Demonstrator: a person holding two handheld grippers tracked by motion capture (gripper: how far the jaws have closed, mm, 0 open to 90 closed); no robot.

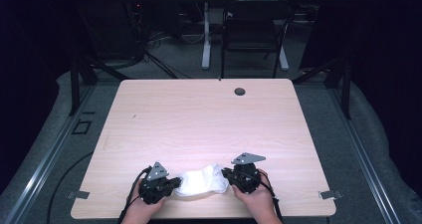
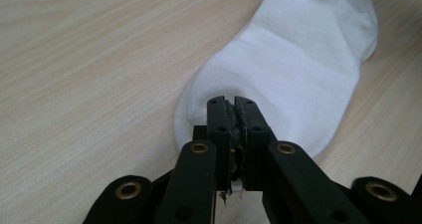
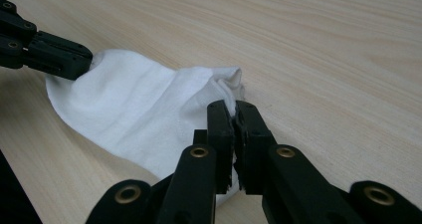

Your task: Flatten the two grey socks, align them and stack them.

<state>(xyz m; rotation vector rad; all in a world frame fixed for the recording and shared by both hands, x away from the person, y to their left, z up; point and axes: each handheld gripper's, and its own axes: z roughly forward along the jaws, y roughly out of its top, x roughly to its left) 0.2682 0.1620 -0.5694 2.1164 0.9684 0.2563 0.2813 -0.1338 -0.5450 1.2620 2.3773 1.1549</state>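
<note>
- White sock (image 1: 203,180) lying on the light wooden table (image 1: 199,119), near the front edge, stretched between the two grippers.
- Left gripper (image 1: 175,182) held in the left hand (image 1: 142,207), jaws pointing toward the right gripper and closed together on one end of the sock.
- In the left gripper view, left gripper (image 2: 234,104) with jaws pressed nearly flat against each other, a thin fold of white cloth pinched between the tips; rest of the sock (image 2: 293,69) spreading away ahead of the jaws, up and to the right, wide and rounded there.
- Right gripper (image 1: 225,174) held in the right hand (image 1: 256,199), jaws pointing toward the left gripper, closed on the opposite end of the sock.
- In the right gripper view, right gripper (image 3: 234,107) with jaws shut tight on a bunched edge of the cloth; sock (image 3: 134,109) running off to the left of the jaws, with soft wrinkles along it.
- Farther off in the same view, at upper left, the left gripper (image 3: 82,59) gripping the far end of the sock.
- Grey three-cornered plates on top of both grippers, visible from above.
- Small dark round hole (image 1: 240,91) in the table, well apart from both grippers, near the far edge.
- Bare wood (image 2: 89,59) to the left of the left jaws.
</note>
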